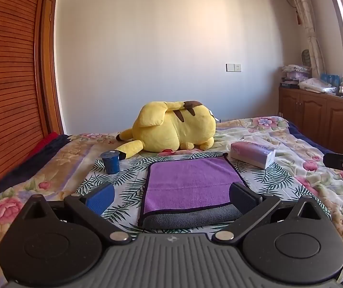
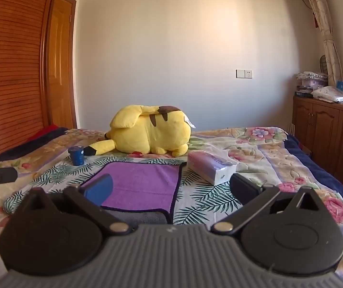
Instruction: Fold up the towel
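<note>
Floral quilted bed (image 1: 303,148) holds purple black-edged microfibre towel (image 1: 190,182), flat on leaf-print sheet (image 1: 128,192), grey underside showing nearest me. My left gripper (image 1: 171,198) and right gripper (image 2: 171,188) both gape wide, nothing held.

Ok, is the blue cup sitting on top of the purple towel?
No, the blue cup stands on the leaf-print sheet, off the far left corner of the purple towel, not touching it.

One purple towel (image 1: 193,182), one yellow plush toy (image 1: 173,127), one blue cup (image 1: 110,162), apparently one tissue pack (image 1: 252,154).
</note>
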`<state>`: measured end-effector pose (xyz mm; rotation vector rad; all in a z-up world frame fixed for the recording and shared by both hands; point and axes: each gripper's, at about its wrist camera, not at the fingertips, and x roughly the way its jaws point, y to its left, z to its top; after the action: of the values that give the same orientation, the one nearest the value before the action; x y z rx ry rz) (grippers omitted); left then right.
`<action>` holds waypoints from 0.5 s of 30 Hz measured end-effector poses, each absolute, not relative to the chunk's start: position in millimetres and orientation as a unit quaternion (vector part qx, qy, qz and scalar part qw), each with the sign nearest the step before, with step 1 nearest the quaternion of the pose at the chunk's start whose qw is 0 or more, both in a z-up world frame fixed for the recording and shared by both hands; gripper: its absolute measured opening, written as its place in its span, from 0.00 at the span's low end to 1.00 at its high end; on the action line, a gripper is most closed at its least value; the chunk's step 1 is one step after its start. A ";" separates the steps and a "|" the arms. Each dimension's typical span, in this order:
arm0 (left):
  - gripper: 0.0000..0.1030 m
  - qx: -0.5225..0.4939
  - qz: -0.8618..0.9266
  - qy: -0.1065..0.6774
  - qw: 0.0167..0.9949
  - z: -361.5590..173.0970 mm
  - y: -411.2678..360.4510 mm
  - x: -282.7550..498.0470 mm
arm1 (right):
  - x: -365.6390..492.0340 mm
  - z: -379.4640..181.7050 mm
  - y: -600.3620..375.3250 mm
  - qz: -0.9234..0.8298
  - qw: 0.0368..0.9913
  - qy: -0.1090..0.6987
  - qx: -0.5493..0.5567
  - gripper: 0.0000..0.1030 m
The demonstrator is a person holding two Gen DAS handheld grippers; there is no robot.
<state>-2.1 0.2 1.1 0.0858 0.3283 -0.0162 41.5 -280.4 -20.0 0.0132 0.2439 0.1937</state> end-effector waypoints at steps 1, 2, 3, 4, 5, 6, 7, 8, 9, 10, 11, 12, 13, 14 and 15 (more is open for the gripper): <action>0.84 0.043 -0.008 0.163 0.986 1.1 0.1 -2.0 | 41.6 -19.9 -280.5 0.097 0.988 0.122 0.007 1.00; 0.84 0.043 -0.008 0.163 0.986 0.9 0.0 -2.2 | 41.9 -20.0 -280.5 0.097 0.988 0.122 0.006 1.00; 0.84 0.043 -0.008 0.163 0.986 0.8 -0.2 -2.3 | 42.7 -20.2 -281.5 0.097 0.988 0.122 0.006 1.00; 0.84 0.042 -0.008 0.163 0.986 0.9 -0.2 -2.5 | 42.1 -20.0 -281.3 0.097 0.988 0.121 0.006 1.00; 0.84 0.043 -0.008 0.163 0.986 1.0 -0.4 -2.3 | 42.0 -20.0 -281.2 0.097 0.988 0.121 0.006 1.00; 0.84 0.043 -0.008 0.163 0.986 1.0 -0.4 -2.3 | 42.0 -19.9 -281.0 0.097 0.988 0.121 0.006 1.00; 0.84 0.043 -0.008 0.163 0.986 1.1 -0.4 -2.5 | 42.2 -19.8 -281.0 0.097 0.988 0.121 0.006 1.00; 0.84 0.042 -0.008 0.163 0.986 1.4 -0.5 -2.3 | 42.2 -19.8 -280.8 0.097 0.988 0.121 0.006 1.00; 0.84 0.042 -0.008 0.163 0.986 1.4 -0.2 -2.8 | 42.1 -19.9 -280.6 0.097 0.988 0.121 0.006 1.00; 0.84 0.043 -0.009 0.163 0.986 1.4 -0.3 -2.9 | 42.2 -20.0 -280.6 0.097 0.988 0.121 0.006 1.00; 0.84 0.043 -0.008 0.163 0.986 1.5 -0.1 -2.8 | 42.1 -20.1 -280.6 0.097 0.988 0.121 0.006 1.00; 0.84 0.042 -0.008 0.163 0.986 1.5 -0.1 -2.8 | 42.3 -20.2 -280.7 0.097 0.988 0.121 0.006 1.00; 0.84 0.042 -0.008 0.163 0.986 1.5 -0.1 -2.7 | 42.2 -20.0 -280.7 0.097 0.988 0.121 0.006 1.00; 0.84 0.042 -0.009 0.162 0.986 1.6 -0.2 -3.0 | 42.1 -20.0 -280.6 0.097 0.988 0.121 0.006 1.00; 0.84 0.042 -0.009 0.162 0.986 1.2 -0.2 -3.3 | 42.5 -20.1 -281.1 0.097 0.988 0.121 0.006 1.00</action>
<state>-3.3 -0.2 1.2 0.0845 0.3250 -0.0176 42.5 -281.1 -20.1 0.0123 0.2433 0.1943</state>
